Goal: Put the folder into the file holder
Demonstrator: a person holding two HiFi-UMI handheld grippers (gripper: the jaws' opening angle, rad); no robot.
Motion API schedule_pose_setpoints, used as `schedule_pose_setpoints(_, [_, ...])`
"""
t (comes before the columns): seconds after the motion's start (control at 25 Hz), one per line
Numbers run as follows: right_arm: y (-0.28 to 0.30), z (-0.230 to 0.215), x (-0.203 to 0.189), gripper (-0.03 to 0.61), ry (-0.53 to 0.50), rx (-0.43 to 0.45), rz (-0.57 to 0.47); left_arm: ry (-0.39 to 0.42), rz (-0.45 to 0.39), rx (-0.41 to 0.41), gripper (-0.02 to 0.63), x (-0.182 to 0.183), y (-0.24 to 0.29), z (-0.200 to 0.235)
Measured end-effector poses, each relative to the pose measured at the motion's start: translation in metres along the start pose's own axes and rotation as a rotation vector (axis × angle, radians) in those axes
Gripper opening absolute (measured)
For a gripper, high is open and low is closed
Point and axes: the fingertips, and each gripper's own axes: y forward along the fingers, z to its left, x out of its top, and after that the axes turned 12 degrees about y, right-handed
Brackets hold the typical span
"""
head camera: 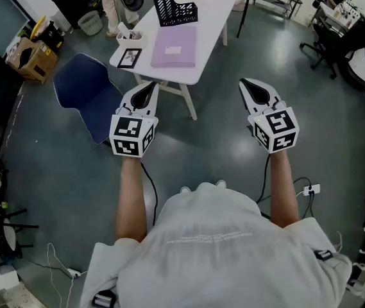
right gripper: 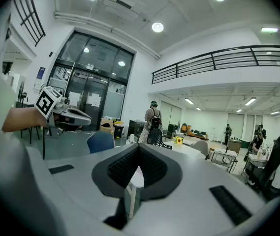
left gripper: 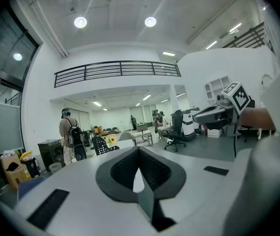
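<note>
I find the purple folder point(head camera: 174, 47) lying flat near the tabletop's point(head camera: 215, 15) near edge. The black file holder point(head camera: 172, 8) stands just behind it. The left gripper point(head camera: 146, 88) and right gripper point(head camera: 249, 86) hang short of the tabletop, jaws pressed together on nothing.

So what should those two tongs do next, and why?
Probably step closer to the white table: the left tongs and right tongs hang shut and empty, well short of it, where the flat purple folder lies in front of the black mesh file holder.
</note>
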Motion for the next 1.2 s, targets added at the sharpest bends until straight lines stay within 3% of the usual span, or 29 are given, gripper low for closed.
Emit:
schedule_pose_setpoints(0.68, [0.009,0.000,0.000,0.025,0.063,0.042,-0.019,-0.005,0.031,-0.013,0.014,-0.008,0.008,-0.004])
schedule_pose_setpoints(0.76, [0.010,0.000,-0.001,0.056,0.057,0.050,-0.018,-0.007,0.039,-0.019,0.015,-0.010,0.010,-0.006])
schedule_pose_setpoints(0.8, [0.010,0.000,-0.002,0.114,0.056,0.059,-0.014,-0.015,0.043,-0.025,0.032,-0.012,0.011,-0.008])
schedule_pose_setpoints(0.92, [0.013,0.002,-0.007,0.265,0.063,0.096,0.004,-0.036,0.076,-0.040,0.262,-0.019,0.015,-0.013])
schedule_pose_setpoints(1.04, [0.013,0.001,-0.011,0.316,0.080,0.128,0.013,-0.007,0.117,-0.036,0.340,-0.026,0.016,-0.019])
schedule_pose_setpoints(1.2, [0.010,-0.006,-0.012,0.327,0.097,0.142,0.005,-0.004,0.121,-0.023,0.360,-0.024,0.016,-0.027])
